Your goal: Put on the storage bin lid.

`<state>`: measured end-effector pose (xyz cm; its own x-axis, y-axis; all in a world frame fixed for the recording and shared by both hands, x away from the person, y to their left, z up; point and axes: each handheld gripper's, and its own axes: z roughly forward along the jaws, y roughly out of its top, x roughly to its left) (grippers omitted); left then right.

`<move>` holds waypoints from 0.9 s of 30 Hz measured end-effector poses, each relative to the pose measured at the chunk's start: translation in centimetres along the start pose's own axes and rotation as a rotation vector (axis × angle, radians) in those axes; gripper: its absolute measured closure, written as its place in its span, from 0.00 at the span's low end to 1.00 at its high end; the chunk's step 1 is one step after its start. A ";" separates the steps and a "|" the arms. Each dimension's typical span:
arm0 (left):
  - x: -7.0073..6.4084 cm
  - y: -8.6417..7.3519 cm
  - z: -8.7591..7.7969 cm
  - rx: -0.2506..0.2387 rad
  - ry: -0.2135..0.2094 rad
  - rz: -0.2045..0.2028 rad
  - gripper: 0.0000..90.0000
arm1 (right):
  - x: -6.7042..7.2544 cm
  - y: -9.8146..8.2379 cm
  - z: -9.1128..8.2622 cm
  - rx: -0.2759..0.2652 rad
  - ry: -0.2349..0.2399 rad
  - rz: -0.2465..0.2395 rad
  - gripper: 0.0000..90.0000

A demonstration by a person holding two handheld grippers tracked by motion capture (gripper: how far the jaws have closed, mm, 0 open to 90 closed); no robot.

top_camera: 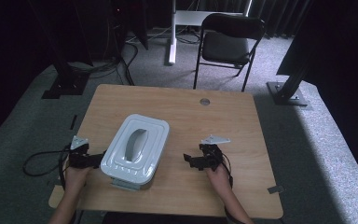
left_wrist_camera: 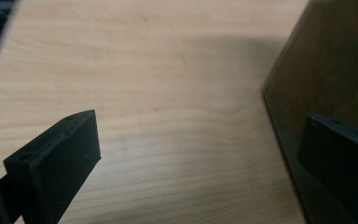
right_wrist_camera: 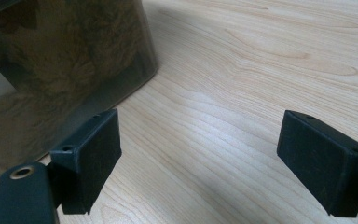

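**High view: two hand-held grippers flanking a lidded box on a wooden surface**

High view, looking down on a light wooden surface (top_camera: pixel 191 112). Near its front-left part, a box with a white lid (top_camera: pixel 136 148) and a moulded handle along the middle of the lid. Below the lid, seen from the right gripper view, a dark translucent brownish body (right_wrist_camera: pixel 60 70) standing flat on the wood. Beyond the surface, a black folding chair (top_camera: pixel 228 39) on grey carpet, well apart from the work.

Left gripper (top_camera: pixel 97 160) held just beside the box's left side, fingers pointing toward it. Seen from the left gripper view, fingers (left_wrist_camera: pixel 58 161) spread wide, one over bare wood, the other in front of the dark wall of the box; touching or not, impossible to tell. Nothing pinched.

Right gripper (top_camera: pixel 187 160) resting low over bare wood, to the right of the box and clearly apart from it. Seen from the right gripper view, fingers (right_wrist_camera: pixel 91 154) spread wide, empty, with the box corner ahead and to one side.

Likely step in hand: the approach, with both grippers lining up on either side of the box, lid on and untouched. Next move, as a judgement: bringing the right gripper in to the box, then either bracing the body with one gripper while the other takes the lid handle, or closing on both sides for a lift. Needs level, matched contact so the box does not slide or tip.
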<state>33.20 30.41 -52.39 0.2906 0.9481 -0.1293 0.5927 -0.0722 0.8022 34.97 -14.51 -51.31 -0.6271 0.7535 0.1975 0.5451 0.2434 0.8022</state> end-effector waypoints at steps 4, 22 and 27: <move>-0.7 -0.2 0.9 0.006 -0.040 -0.009 0.01 | -0.1 0.0 -0.1 -0.004 0.002 0.002 0.14; -4.2 0.1 2.6 -0.001 -0.079 0.037 0.01 | -0.6 -0.3 -0.5 0.000 -0.004 0.009 0.14; -5.9 0.5 3.3 0.010 -0.093 0.060 0.01 | -1.1 -0.6 -0.6 0.005 -0.007 0.018 0.14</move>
<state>34.29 23.76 -53.16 0.3937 0.9092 -0.1355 0.5795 -0.1311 0.8044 34.96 -15.90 -51.67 -0.6134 0.7621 0.2074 0.5586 0.2329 0.7961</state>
